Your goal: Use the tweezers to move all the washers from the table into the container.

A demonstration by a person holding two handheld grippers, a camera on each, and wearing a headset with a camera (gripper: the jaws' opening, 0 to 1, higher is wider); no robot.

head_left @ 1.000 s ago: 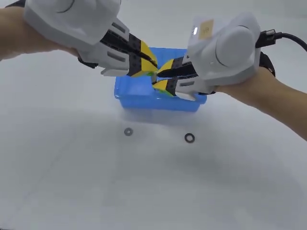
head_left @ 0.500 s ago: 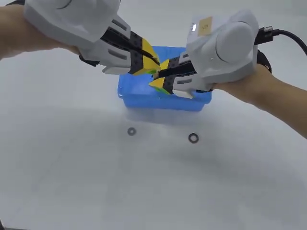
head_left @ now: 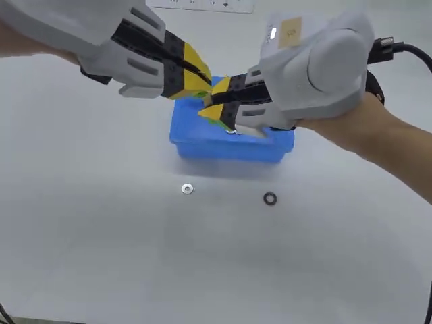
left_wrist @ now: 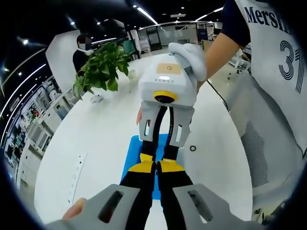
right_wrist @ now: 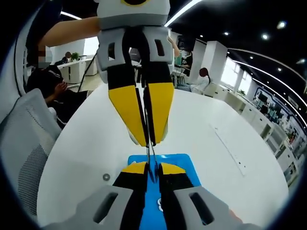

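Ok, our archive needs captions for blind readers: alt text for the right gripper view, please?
The left gripper meets the right gripper tip to tip, thin tweezers held between both sets of jaws, over a blue container. One washer lies on the white table beside it.

The left gripper (left_wrist: 156, 166) has its fingers (left_wrist: 142, 167) drawn nearly together, tip to tip with the right gripper (left_wrist: 160, 155) facing it. Beneath them a blue container (left_wrist: 130, 154) sits on the white worktop (left_wrist: 96, 143), a washer (left_wrist: 193, 148) lying apart.
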